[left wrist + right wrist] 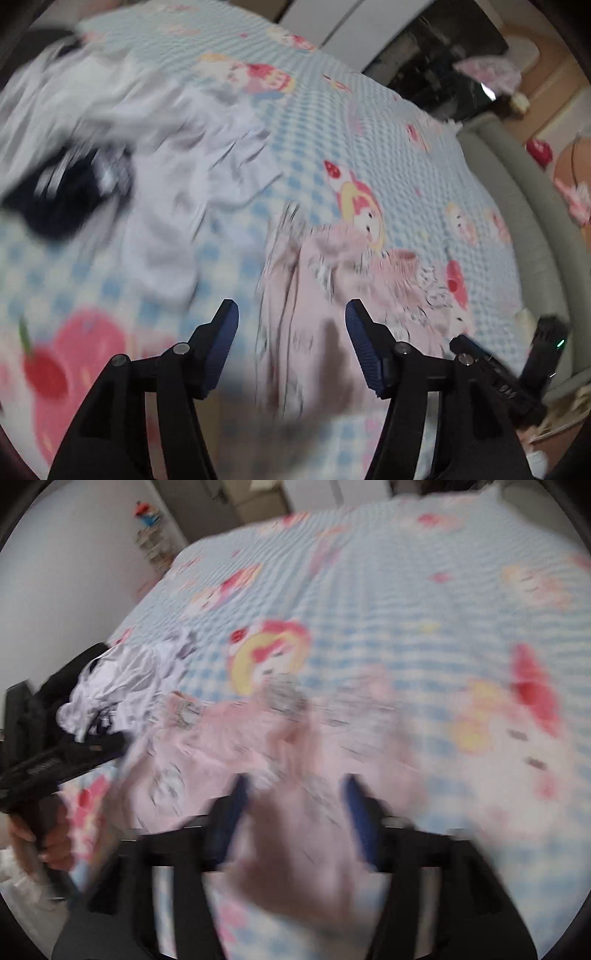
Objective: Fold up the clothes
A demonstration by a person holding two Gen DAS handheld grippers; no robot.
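Observation:
A pink printed garment (pixel 332 280) lies crumpled on the blue checked cartoon bedspread (pixel 388 155). My left gripper (pixel 291 317) is open just above its near edge, with cloth between the blue pads but not pinched. In the right wrist view the same pink garment (pixel 280 746) fills the foreground, blurred. My right gripper (pixel 295 790) is open over it, with pink cloth bulging between the jaws. The left gripper also shows in the right wrist view (pixel 66 753), held in a hand at the left edge.
A white garment (pixel 159 155) and a dark garment (pixel 66 192) lie in a heap at the left of the bed; the heap also shows in the right wrist view (pixel 125 679). A grey padded bed edge (pixel 517 206) runs along the right. A white wall (pixel 74 554) stands beyond the bed.

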